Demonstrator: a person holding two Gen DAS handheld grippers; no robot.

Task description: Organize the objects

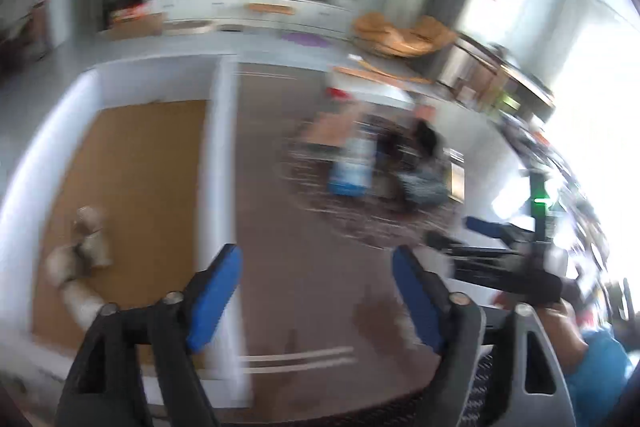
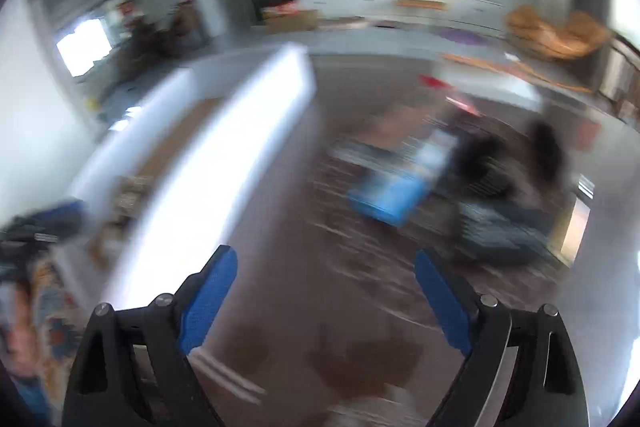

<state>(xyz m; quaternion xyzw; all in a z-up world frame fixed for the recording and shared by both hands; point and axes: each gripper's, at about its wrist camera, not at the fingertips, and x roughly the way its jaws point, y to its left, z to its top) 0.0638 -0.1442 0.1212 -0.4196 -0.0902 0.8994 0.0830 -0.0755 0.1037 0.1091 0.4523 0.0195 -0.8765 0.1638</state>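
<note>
Left tool [image 1: 316, 291]: wide, empty. Right tool [image 2: 326, 301]: wide, empty. Cardboard tubes [image 1: 80, 255]: lying in white tray [image 1: 222, 147], left. Blue box [image 1: 352, 167] and dark items [image 1: 424, 163]: heaped on brown surface [image 1: 288, 227], blurred. Step, judged: between picks. Next: 1 tool reaches the heap.

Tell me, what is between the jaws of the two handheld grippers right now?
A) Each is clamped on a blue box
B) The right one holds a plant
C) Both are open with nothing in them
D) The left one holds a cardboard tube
C: both the left gripper and the right gripper have their jaws spread wide, with only the brown table surface showing between them; the blue box lies well ahead, untouched.
</note>
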